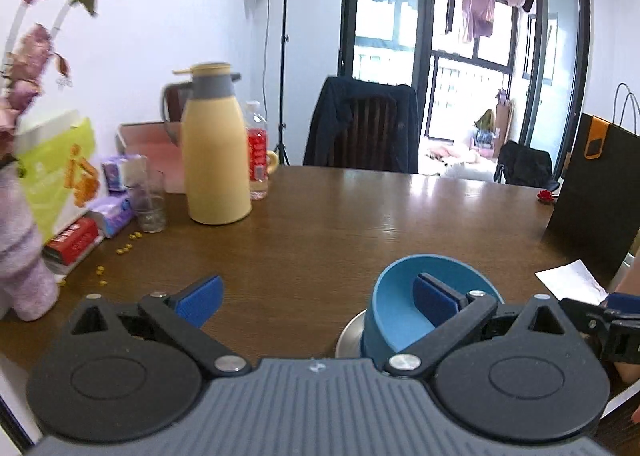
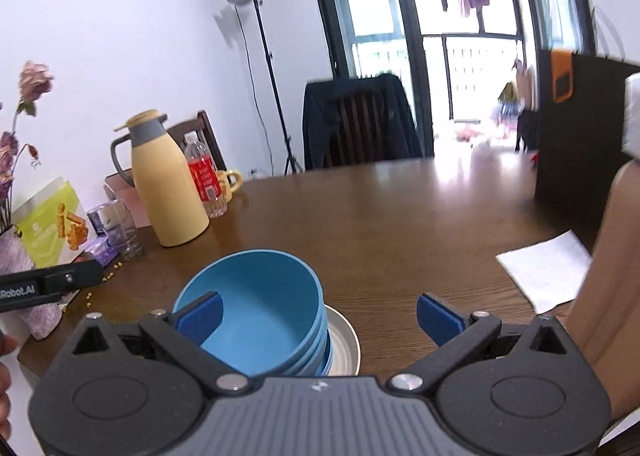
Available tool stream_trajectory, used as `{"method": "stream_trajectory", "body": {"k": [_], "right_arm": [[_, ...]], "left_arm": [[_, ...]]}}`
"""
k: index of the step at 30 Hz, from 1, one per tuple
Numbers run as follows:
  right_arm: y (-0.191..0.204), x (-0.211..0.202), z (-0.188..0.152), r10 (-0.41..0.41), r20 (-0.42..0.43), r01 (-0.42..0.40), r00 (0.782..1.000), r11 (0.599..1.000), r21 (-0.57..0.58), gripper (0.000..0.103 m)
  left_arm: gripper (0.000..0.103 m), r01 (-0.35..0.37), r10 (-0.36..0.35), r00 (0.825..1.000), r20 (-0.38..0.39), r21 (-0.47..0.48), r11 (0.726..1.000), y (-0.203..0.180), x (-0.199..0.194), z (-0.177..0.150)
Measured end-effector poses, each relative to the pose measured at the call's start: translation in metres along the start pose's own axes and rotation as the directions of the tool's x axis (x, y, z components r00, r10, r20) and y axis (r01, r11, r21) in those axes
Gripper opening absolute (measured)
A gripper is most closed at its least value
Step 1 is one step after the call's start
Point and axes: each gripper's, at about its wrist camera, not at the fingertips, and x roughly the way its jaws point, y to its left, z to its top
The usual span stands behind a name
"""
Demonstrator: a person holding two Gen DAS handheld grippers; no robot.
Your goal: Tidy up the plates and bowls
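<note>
Several blue bowls (image 2: 260, 296) sit nested on a silver plate (image 2: 346, 340) near the front edge of the brown table (image 2: 400, 224). My right gripper (image 2: 320, 316) hovers just in front of the stack, open wide, with its left pad over the bowl rim and nothing pressed between the pads. In the left wrist view the bowl stack (image 1: 394, 296) and plate (image 1: 352, 332) lie at the lower right, behind my right-hand finger. My left gripper (image 1: 318, 302) is open and holds nothing. Part of the other gripper shows at each view's edge.
A yellow thermos jug (image 1: 216, 160), a red-labelled bottle (image 1: 258, 152), a glass (image 1: 150, 200), tissue packs and a vase of dried flowers crowd the left side. A black paper bag (image 1: 596, 208) and a white sheet (image 1: 572, 282) lie at the right. A chair with a dark jacket (image 1: 368, 128) stands behind the table.
</note>
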Motion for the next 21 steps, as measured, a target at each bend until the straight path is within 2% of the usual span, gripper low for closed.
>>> {"method": "stream_trajectory", "body": {"k": [5, 13, 21], "right_arm": [[0.022, -0.046, -0.029, -0.019, 0.065, 0.020, 0.998, 0.999, -0.029, 0.103], [0.046, -0.119, -0.072, -0.045, 0.078, 0.048, 0.996, 0.998, -0.039, 0.103], [0.062, -0.184, -0.108, -0.084, 0.116, 0.094, 0.990, 0.992, -0.085, 0.103]], "left_arm": [[0.103, -0.031, 0.030, 0.999, 0.031, 0.006, 1.000, 0.015, -0.054, -0.026], [0.103, -0.080, 0.076, 0.993, 0.091, 0.044, 0.996, 0.036, -0.136, -0.061], [0.103, -0.078, 0.073, 0.991, 0.113, 0.047, 0.996, 0.059, -0.197, -0.091]]}}
